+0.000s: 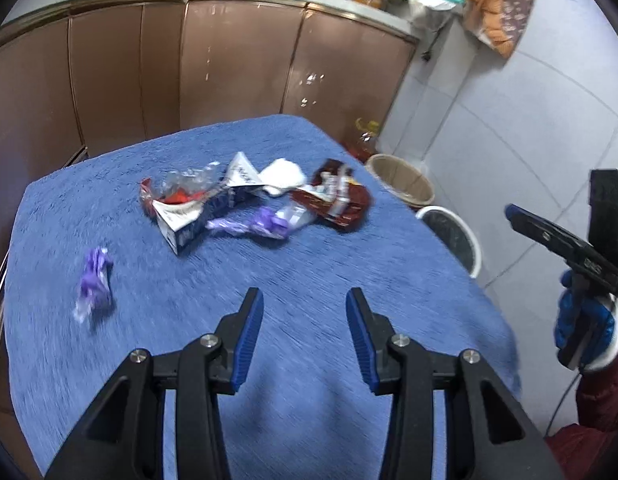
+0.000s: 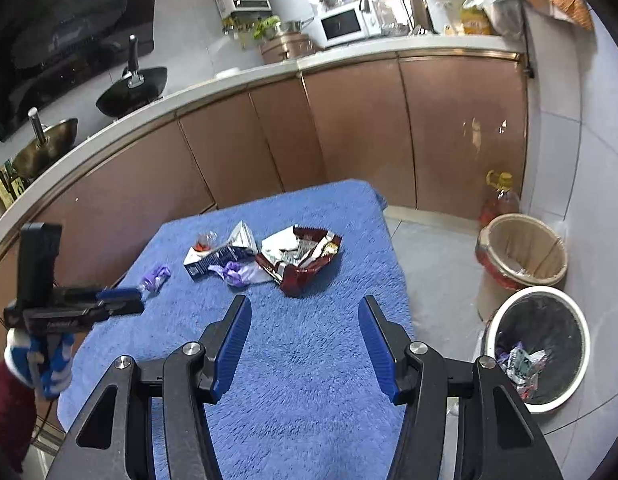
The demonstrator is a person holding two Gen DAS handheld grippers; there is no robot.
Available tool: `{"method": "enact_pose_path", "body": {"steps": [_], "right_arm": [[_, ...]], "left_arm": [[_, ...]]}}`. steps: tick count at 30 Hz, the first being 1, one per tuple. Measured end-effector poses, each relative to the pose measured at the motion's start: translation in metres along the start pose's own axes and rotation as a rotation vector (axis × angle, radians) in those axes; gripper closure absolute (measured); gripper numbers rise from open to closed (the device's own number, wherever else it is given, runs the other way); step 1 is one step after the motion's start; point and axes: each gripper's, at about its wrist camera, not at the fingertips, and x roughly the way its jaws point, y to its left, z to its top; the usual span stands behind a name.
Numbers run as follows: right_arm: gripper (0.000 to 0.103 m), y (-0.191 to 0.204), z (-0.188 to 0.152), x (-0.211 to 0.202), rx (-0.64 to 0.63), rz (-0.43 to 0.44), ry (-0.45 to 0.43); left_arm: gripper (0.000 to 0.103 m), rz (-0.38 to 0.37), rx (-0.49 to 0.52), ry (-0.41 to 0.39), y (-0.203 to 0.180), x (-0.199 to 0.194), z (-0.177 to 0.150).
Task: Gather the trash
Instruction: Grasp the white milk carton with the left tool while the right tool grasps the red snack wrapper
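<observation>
Your left tool (image 1: 305,302) stands with its jaws apart and nothing between the blue pads (image 1: 251,340); it hangs over the near part of the table (image 1: 189,360), which is covered in blue pile cloth. Your right tool (image 2: 305,310) is likewise parted and empty, above the same cloth. Each tool appears in the other's view, gripped by a hand in a blue-and-white glove (image 1: 585,328).

The trash lies in a cluster toward the far end of the table:
- a dark red snack bag (image 2: 305,260), torn open, with white and silver inner wrappers showing; its print is too blurred to read;
- a white-and-dark-blue carton (image 2: 219,258), flattened and torn, its lettering not legible;
- a crumpled clear plastic piece (image 1: 189,182) with red inside, at the carton's far left end;
- a white wad (image 1: 283,174) beyond the carton;
- a purple wrapper (image 2: 233,272) touching the carton's near side;
- a second purple wrapper (image 1: 95,280), lying apart to the left of the cluster.

On the floor to the right of the table stand two bins: a white-rimmed bin with a black liner (image 2: 581,328), holding some wrappers, and behind it a beige bin with a red band (image 2: 497,268). A yellow-capped oil bottle (image 2: 503,196) stands behind them against the brown cabinets (image 2: 349,128). No label in either view is readable.
</observation>
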Motion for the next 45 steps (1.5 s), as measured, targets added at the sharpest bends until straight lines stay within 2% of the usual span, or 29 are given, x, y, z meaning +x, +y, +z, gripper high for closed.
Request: {"method": "enact_pose_path", "body": {"steps": [4,7,14,19,25,29,34,42,45], "right_arm": [[0.050,-0.007,0.002,0.029,0.003,0.018,0.044],[0.050,-0.012,0.004,0.052,0.016,0.043,0.076],[0.050,-0.013,0.015,0.098,0.030,0.108,0.127],[0.050,-0.020,0.025,0.120,0.040,0.111,0.147],[0.050,-0.028,0.034,0.145,0.056,0.117,0.185],[0.050,-0.036,0.037,0.160,0.096,0.140,0.218],[0.050,-0.049,0.039,0.178,0.158,0.146,0.259],[0.050,-0.063,0.032,0.197,0.279,0.204,0.302],[0.058,-0.065,0.033,0.199,0.301,0.231,0.308]], "left_arm": [[0.062,0.003,-0.005,0.030,0.020,0.029,0.019],[0.062,0.008,0.031,0.051,0.028,0.051,0.036],[0.062,0.072,0.139,0.080,0.040,0.092,0.076],[0.062,0.112,0.187,0.101,0.057,0.114,0.095],[0.062,0.151,0.294,0.199,0.062,0.145,0.097],[0.064,0.159,0.320,0.234,0.068,0.159,0.090],[0.079,0.115,0.302,0.219,0.074,0.159,0.091],[0.080,0.119,0.311,0.192,0.074,0.157,0.088],[0.080,0.120,0.305,0.183,0.072,0.154,0.085]]}}
